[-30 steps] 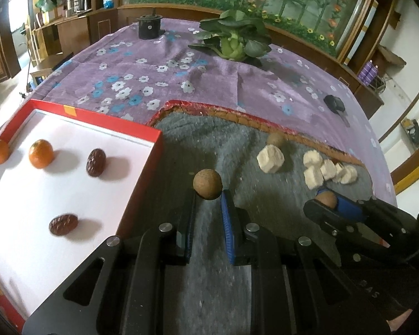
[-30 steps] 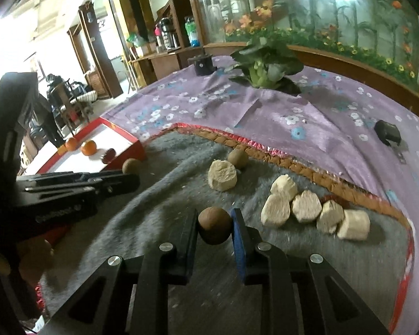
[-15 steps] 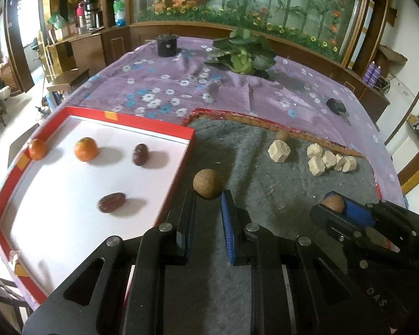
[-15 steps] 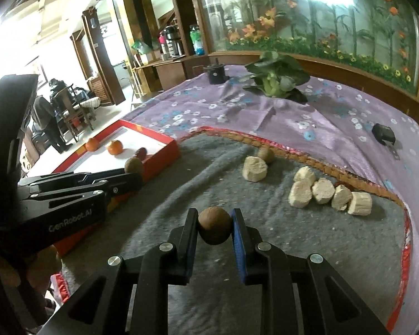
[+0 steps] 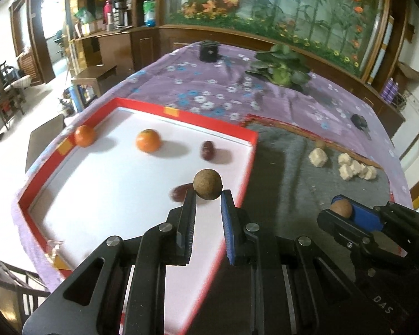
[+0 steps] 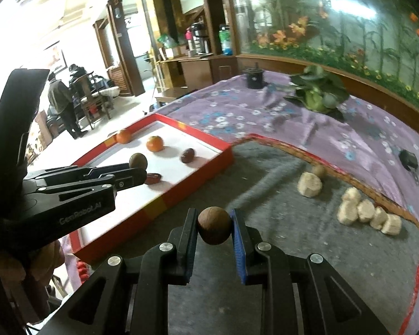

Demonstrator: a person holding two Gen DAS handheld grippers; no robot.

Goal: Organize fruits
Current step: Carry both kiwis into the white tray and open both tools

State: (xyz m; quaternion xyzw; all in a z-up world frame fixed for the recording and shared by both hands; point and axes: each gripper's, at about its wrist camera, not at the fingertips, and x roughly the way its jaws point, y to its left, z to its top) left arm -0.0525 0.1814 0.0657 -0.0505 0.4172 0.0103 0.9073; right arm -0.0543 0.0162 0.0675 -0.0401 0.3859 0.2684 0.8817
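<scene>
My left claw [image 5: 208, 194] is gripping a brown longan [image 5: 207, 184] over the red tray [image 5: 245, 173]; my right claw [image 6: 212, 224] is gripping another longan [image 6: 213, 229]. I should be lowering before releasing, near the tray's right edge.

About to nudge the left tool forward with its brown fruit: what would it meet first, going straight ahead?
Probably the dark red date on the white floor of the red tray, with the tray's far wall behind it. The left tool seems held above the floor, so it might pass over; depth is unclear.
</scene>
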